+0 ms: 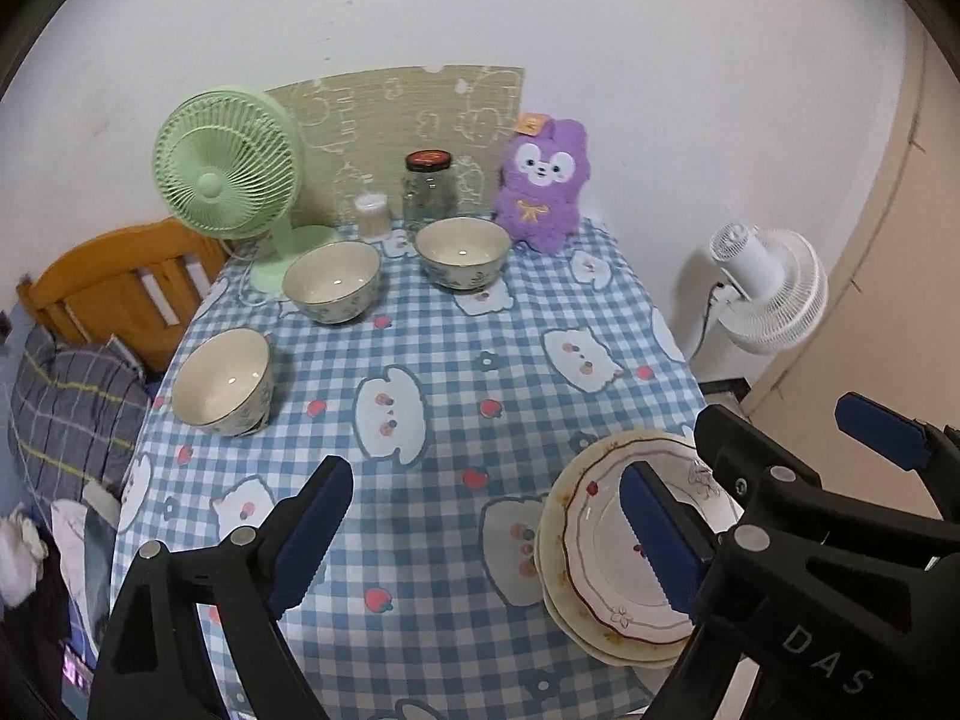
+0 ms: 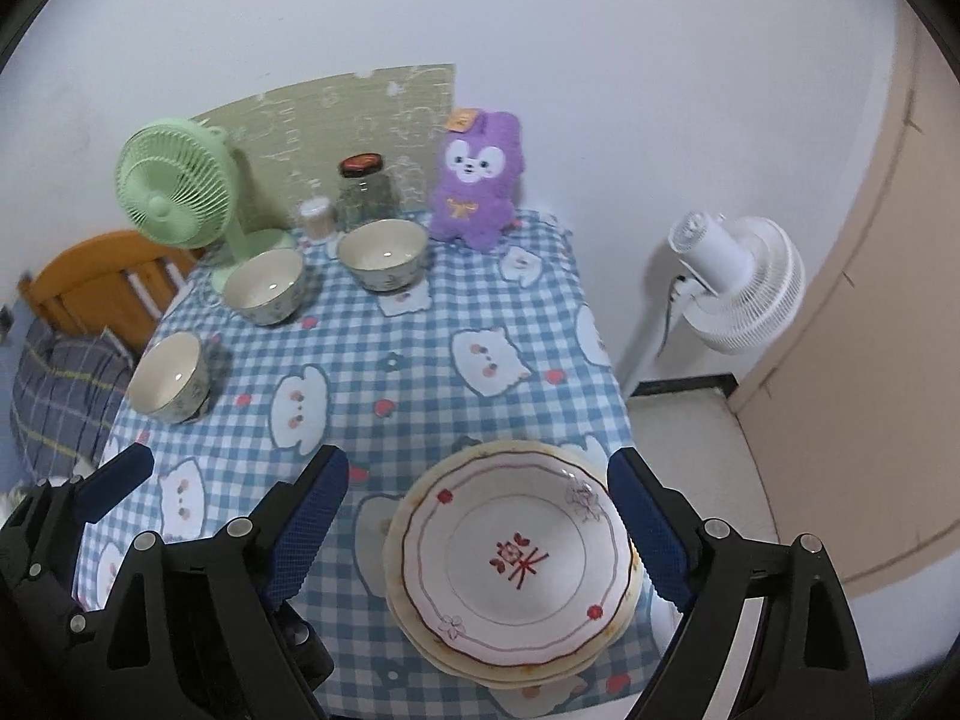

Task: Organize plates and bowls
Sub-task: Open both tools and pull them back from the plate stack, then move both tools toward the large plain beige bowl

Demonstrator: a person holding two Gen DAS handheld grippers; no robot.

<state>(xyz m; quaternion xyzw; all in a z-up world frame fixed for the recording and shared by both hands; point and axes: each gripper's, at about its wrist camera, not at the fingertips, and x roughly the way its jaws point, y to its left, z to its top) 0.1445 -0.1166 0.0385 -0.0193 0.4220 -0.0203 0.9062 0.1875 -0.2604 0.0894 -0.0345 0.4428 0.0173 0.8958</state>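
Checked tablecloth (image 1: pixel 456 360), white wall (image 1: pixel 540 12)

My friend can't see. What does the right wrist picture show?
A stack of plates sits at the near edge of a blue checked table, between the open right gripper fingers. Three bowls stand apart farther back, near a green fan and purple plush toy.
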